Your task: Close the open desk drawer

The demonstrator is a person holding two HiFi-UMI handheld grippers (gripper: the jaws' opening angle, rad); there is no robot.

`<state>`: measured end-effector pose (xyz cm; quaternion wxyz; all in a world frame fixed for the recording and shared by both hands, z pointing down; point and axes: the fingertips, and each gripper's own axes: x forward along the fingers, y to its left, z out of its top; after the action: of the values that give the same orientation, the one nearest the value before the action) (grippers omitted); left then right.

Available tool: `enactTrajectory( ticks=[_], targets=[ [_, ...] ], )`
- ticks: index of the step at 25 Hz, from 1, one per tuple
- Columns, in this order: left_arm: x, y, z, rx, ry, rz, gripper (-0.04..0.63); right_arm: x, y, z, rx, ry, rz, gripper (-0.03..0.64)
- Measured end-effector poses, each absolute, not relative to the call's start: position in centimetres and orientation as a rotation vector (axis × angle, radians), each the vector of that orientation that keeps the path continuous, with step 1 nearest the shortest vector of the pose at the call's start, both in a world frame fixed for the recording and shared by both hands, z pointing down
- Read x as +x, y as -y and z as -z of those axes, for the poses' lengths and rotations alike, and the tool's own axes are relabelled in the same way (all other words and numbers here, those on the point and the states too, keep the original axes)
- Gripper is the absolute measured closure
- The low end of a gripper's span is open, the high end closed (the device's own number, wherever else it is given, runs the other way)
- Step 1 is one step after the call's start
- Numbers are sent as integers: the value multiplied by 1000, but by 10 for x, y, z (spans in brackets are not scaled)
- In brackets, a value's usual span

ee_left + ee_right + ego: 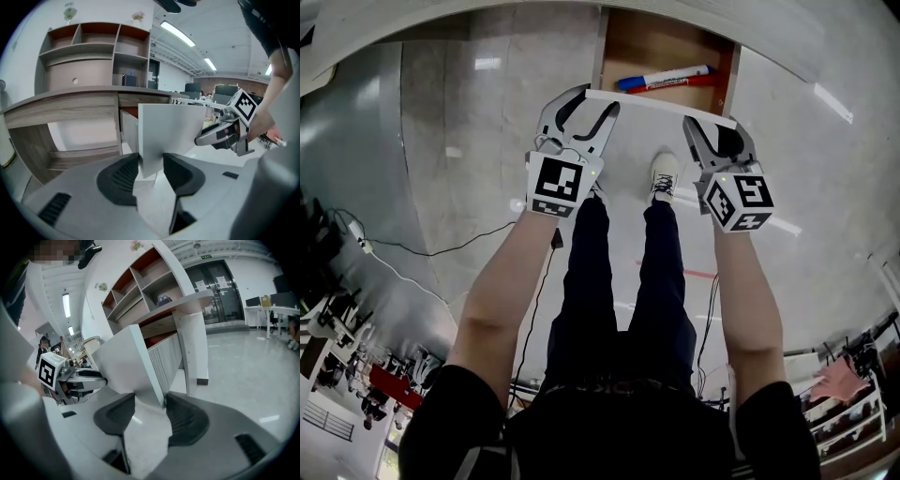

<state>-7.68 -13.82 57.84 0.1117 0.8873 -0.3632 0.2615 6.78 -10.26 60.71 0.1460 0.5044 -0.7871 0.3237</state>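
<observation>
The open desk drawer has a wood-coloured inside and a white front panel. A blue marker and a red marker lie in it. My left gripper is shut on the panel's left end, and my right gripper is shut on its right end. In the left gripper view the panel stands between the dark pads of the left gripper, with the right gripper beyond. In the right gripper view the panel's corner sits between the pads of the right gripper.
The grey wood desk carries a shelf unit on top, and its white side leg stands on the shiny floor. The person's legs and a shoe are below the drawer. A black cable runs over the floor at left.
</observation>
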Motion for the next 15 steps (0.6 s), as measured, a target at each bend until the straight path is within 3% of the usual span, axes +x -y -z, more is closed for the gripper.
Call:
enactTrajectory(
  ticks=[15],
  targets=[
    [-63,203,-567,2524,1197,-712,422,82,166,-595,1541,2267,-933,393]
  ],
)
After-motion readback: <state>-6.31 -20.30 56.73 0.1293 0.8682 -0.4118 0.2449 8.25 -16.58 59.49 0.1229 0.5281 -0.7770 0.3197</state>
